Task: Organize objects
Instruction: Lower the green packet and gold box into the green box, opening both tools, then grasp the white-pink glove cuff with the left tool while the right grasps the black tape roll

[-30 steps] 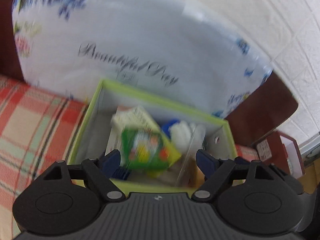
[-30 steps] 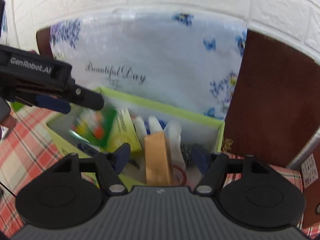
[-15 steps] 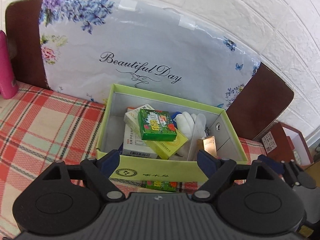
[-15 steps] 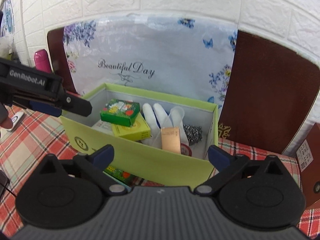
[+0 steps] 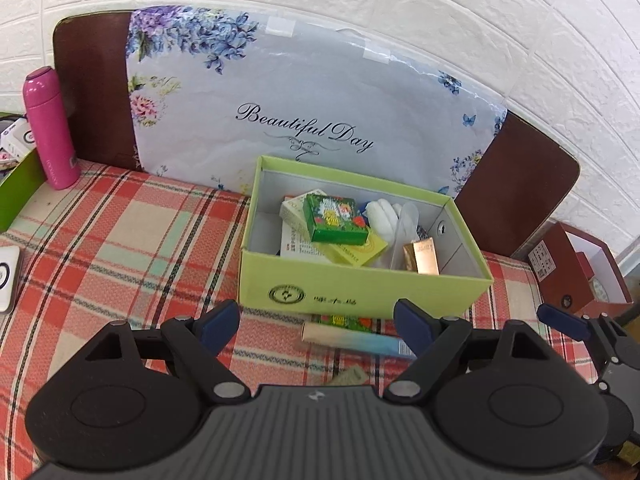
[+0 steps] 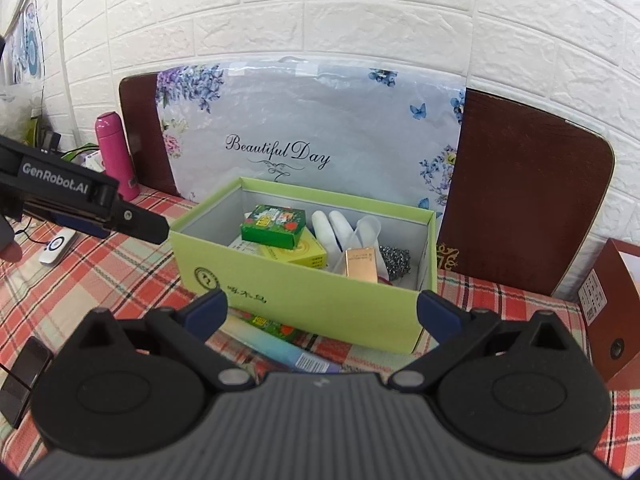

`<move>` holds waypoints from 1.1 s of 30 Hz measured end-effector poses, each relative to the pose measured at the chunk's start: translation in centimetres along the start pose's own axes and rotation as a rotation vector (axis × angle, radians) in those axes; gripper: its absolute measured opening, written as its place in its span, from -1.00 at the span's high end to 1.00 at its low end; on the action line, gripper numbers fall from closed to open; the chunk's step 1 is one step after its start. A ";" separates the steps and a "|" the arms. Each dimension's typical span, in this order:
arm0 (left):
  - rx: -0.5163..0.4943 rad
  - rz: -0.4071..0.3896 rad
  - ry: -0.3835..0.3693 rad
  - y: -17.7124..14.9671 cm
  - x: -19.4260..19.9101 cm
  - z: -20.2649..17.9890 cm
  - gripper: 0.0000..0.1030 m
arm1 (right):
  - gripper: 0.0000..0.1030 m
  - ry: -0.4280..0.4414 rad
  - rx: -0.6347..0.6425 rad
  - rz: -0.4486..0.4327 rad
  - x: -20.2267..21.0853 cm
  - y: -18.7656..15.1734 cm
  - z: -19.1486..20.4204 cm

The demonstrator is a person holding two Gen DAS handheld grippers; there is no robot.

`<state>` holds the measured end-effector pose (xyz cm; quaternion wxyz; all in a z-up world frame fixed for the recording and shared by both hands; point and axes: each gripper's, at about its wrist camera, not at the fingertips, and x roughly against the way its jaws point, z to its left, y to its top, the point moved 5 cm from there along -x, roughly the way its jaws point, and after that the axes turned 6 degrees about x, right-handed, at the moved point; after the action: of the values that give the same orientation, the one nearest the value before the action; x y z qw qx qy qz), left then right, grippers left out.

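A light green open box stands on the plaid tablecloth. Inside lie a green packet on a yellow box, white gloves, a copper-coloured box and a steel scourer. A blue tube and another green packet lie in front of the box. My left gripper is open and empty, pulled back from the box. My right gripper is open and empty, in front of the box.
A floral "Beautiful Day" package leans on a brown board at the wall. A pink bottle stands at the left. A red box sits at the right. A white device and a dark phone lie on the cloth.
Both grippers have drawn back and up from the box. The green packet, blurred near the left fingers earlier, now lies still in the box. The right jaws have widened.
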<state>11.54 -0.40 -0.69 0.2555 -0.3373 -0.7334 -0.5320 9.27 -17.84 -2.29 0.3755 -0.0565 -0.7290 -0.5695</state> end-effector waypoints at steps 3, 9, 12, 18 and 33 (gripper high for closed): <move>0.010 0.019 0.002 -1.4 0.5 0.8 -0.69 | -1.00 -0.002 -0.001 0.004 1.0 -0.8 0.4; 0.016 0.084 0.010 -4.7 0.6 2.2 -0.69 | -1.00 0.005 -0.005 0.050 2.2 -3.5 1.5; 0.001 0.124 -0.015 -6.4 0.5 2.4 -0.69 | -1.00 0.012 -0.001 0.090 2.5 -5.4 2.3; -0.076 0.220 -0.129 -10.0 -0.7 1.2 -0.69 | -1.00 0.006 -0.025 0.193 3.2 -9.6 2.6; -0.208 0.480 -0.198 -17.3 -6.0 0.0 0.41 | -1.00 -0.044 -0.093 0.300 4.4 -13.6 0.9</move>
<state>2.14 -5.32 -15.55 0.2652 -0.5762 -0.5955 -0.4930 -1.22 -23.20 -10.39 0.4373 -0.1944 -0.6934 -0.5387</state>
